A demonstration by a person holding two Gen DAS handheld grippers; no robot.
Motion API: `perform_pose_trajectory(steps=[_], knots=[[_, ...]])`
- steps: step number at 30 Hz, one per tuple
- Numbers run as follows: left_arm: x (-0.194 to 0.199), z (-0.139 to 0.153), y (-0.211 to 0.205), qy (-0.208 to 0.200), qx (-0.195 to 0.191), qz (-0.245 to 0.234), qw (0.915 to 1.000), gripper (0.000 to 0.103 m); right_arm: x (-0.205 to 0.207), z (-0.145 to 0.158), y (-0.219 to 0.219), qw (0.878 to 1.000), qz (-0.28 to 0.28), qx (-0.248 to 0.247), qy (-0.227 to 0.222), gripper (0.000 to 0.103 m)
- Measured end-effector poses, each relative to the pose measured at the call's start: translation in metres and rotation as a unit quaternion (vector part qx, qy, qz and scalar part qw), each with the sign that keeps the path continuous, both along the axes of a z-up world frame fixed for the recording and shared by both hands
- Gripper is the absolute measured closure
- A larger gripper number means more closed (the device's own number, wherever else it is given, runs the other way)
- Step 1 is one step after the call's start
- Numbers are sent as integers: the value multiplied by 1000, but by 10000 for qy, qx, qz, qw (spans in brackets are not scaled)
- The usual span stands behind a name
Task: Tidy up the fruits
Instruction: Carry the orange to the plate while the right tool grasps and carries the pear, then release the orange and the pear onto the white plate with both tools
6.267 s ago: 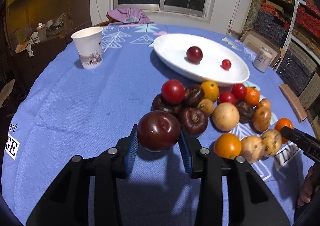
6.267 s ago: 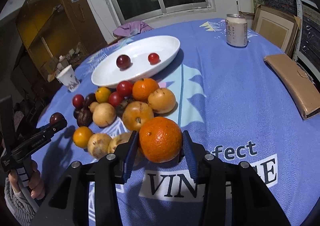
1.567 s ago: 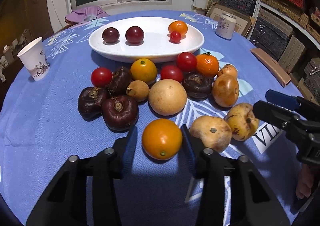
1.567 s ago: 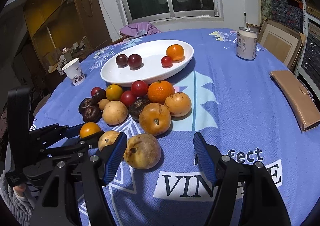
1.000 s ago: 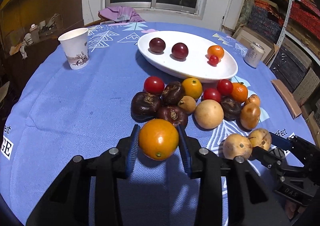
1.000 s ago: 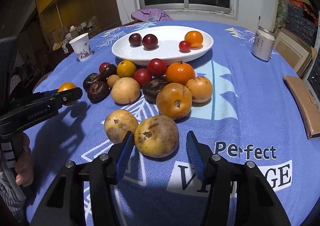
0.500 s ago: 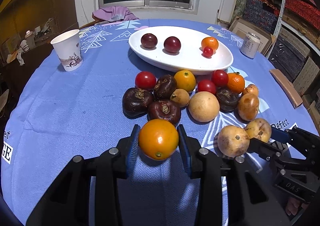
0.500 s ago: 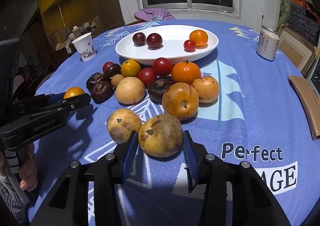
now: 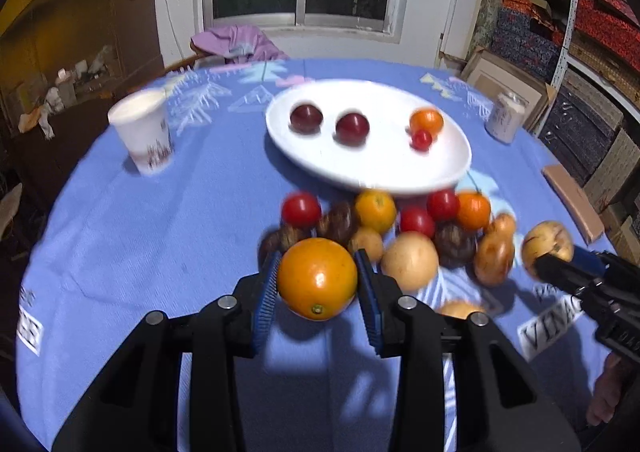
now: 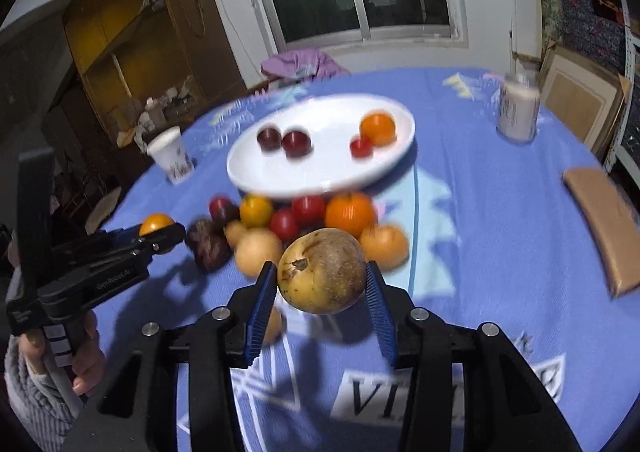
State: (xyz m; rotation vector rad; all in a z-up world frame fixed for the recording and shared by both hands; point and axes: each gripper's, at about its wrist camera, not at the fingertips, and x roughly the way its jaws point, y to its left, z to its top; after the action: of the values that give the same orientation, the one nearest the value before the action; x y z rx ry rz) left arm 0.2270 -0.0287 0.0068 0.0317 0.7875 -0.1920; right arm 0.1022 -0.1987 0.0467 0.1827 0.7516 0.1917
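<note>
Overhead indoor light, motion blur, fisheye warping

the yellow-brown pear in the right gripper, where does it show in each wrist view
Left wrist view: the yellow-brown pear sits at the far right, at the tip of the right gripper reaching in from the edge.
Right wrist view: the pear fills the lower centre, clamped between the blue pads.
Shared landmark: the white plate, behind the fruit pile in both.

Orange fruit (image 9: pixel 317 279), speckled yellow-brown pear (image 10: pixel 322 271), white plate (image 9: pixel 384 172), blue tablecloth (image 9: pixel 160 228)
</note>
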Motion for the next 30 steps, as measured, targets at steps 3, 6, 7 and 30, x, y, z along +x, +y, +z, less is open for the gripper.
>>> perform_pose_trajectory(steps=[3, 6, 7, 30], knots=[[18, 34, -2, -297, -45, 42, 9995, 66, 20, 42, -5, 9992, -119, -87, -381, 57], [39, 59, -3, -460, -296, 71, 9985, 66, 48, 72, -8, 9979, -186, -16, -615, 57], [45, 64, -6, -489, -335, 80, 9982, 66, 60, 80, -9, 9975, -223, 51, -663, 57], [143, -28, -40, 572, 84, -10, 9983, 66, 166, -30, 31, 9945, 103, -655, 805, 57]])
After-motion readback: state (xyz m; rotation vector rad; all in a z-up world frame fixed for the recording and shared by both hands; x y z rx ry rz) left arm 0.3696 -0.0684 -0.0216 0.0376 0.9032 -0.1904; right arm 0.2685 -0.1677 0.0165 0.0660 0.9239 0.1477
